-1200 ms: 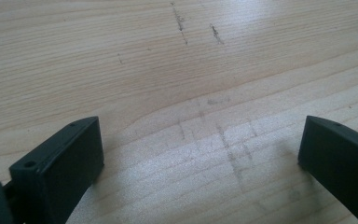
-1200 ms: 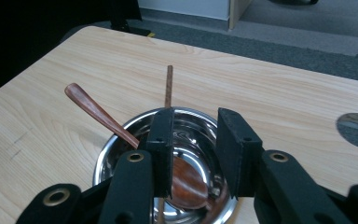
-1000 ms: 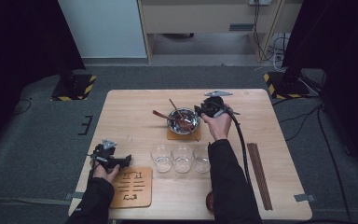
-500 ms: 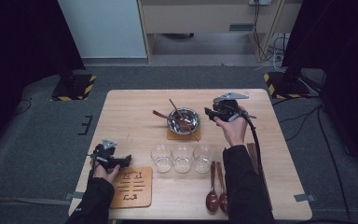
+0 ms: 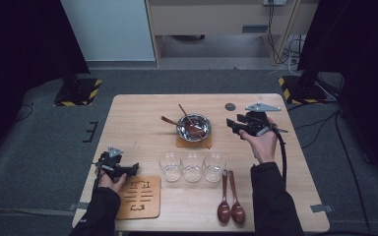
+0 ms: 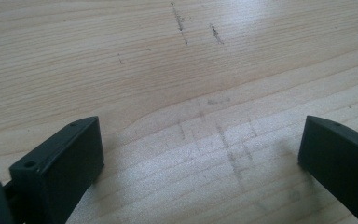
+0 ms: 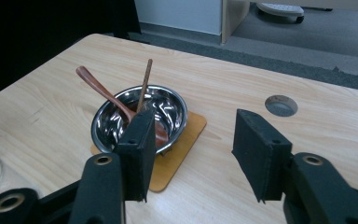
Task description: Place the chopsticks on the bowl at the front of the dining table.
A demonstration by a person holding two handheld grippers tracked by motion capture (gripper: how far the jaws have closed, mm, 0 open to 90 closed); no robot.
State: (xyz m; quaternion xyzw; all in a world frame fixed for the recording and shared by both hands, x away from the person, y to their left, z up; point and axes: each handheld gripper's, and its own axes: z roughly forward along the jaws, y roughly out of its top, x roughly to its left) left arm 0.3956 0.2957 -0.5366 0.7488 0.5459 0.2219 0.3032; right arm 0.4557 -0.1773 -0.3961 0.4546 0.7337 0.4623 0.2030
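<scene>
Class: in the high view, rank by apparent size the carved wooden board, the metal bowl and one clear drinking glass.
1. Carved wooden board, largest, though it lies nearest the camera.
2. Shiny metal bowl.
3. Clear drinking glass, smallest; all three glasses look alike.

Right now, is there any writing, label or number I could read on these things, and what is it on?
Nothing here reads as words or numbers.
Wooden board near the left gripper: dark cut-out marks, a pattern or characters, too small to read.
Metal bowl, glasses, spoons: no labels visible.
</scene>
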